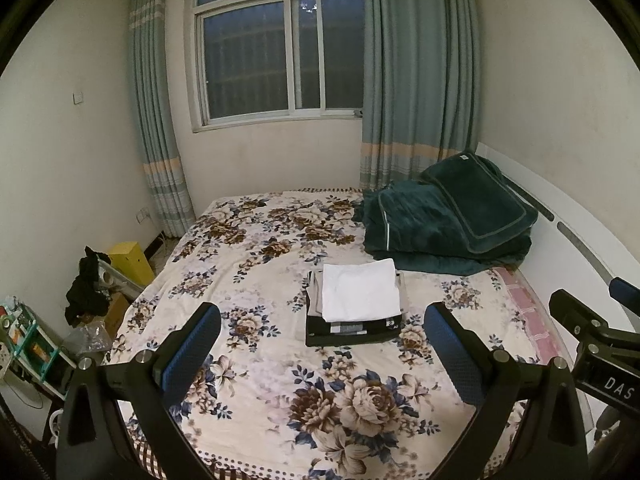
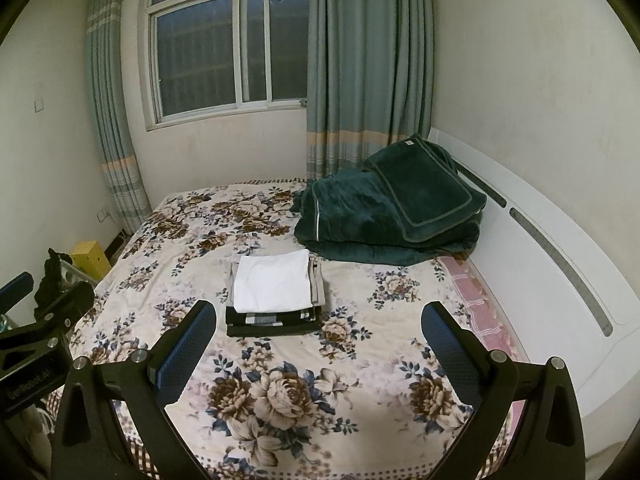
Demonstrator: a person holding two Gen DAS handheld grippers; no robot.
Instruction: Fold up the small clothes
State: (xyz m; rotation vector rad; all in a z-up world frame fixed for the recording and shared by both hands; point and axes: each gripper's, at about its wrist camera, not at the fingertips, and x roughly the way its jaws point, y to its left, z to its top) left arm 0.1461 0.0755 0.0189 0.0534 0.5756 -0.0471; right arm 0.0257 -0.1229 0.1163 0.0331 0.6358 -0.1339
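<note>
Left tool [image 1: 322, 326] and right tool [image 2: 318, 322] both wide, empty. Folded clothes stack [image 1: 354, 306] centre frame on bed [image 1: 248, 264]; I see nothing unfolded left.

Not much to read here. In the left wrist view, far right edge, the right gripper [image 1: 600, 304] has white letters "DAS" on its body, cut off by the frame. In the right wrist view, lower left, the left gripper [image 2: 24, 292] carries white print, something like "GenRobot.AI". The tag on the clothes stack [image 2: 274, 294] is too small to read.
</note>
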